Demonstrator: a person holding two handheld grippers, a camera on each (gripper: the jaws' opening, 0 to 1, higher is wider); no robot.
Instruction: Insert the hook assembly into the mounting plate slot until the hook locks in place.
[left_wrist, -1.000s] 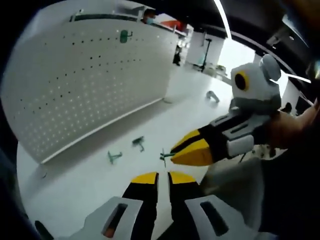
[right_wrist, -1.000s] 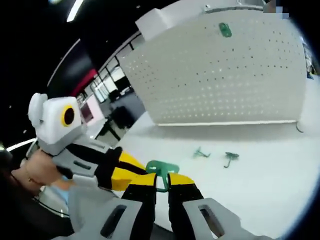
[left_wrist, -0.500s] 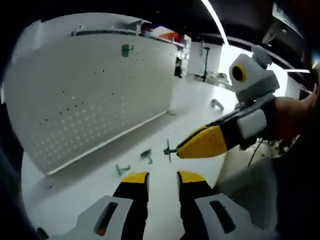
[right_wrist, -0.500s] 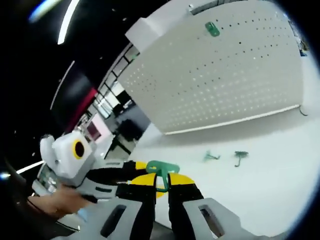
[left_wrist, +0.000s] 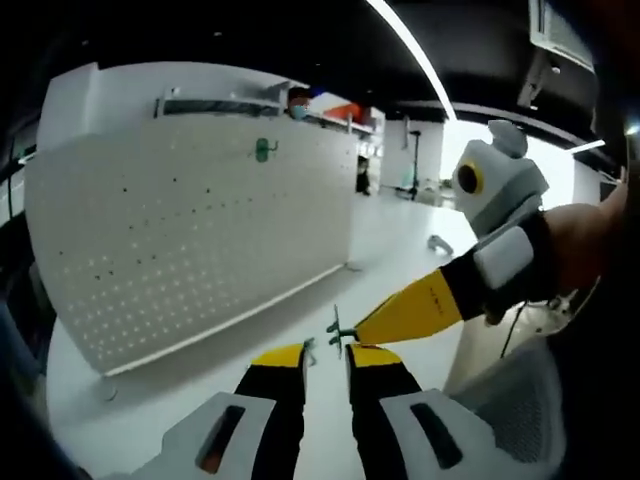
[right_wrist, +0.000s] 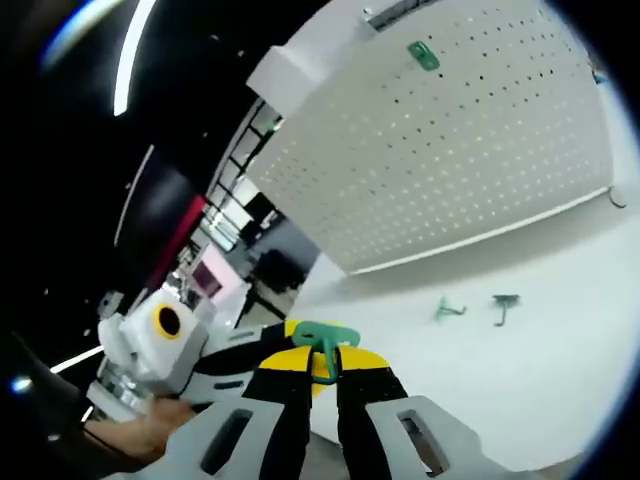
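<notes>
A white pegboard mounting plate (left_wrist: 200, 230) (right_wrist: 460, 150) stands upright on the white table, with one green hook (left_wrist: 262, 150) (right_wrist: 422, 55) hanging near its top edge. My right gripper (right_wrist: 323, 362) is shut on a green hook assembly (right_wrist: 322, 340) (left_wrist: 335, 330). In the left gripper view it reaches in from the right, its hook held just above my left gripper's tips. My left gripper (left_wrist: 327, 356) is open with nothing between its fingers. It shows at the lower left of the right gripper view (right_wrist: 250, 340), close beside the held hook.
Two loose green hooks (right_wrist: 450, 308) (right_wrist: 503, 303) lie on the white table (right_wrist: 540, 370) in front of the pegboard. A small grey part (left_wrist: 438, 243) lies farther back on the table. A person's hand holds the right gripper's body (left_wrist: 590, 250).
Both cameras have tilted, so the pegboard looks more upright. The right gripper's hook now sits closer to my left jaws, which stand a little narrower than half a second ago.
</notes>
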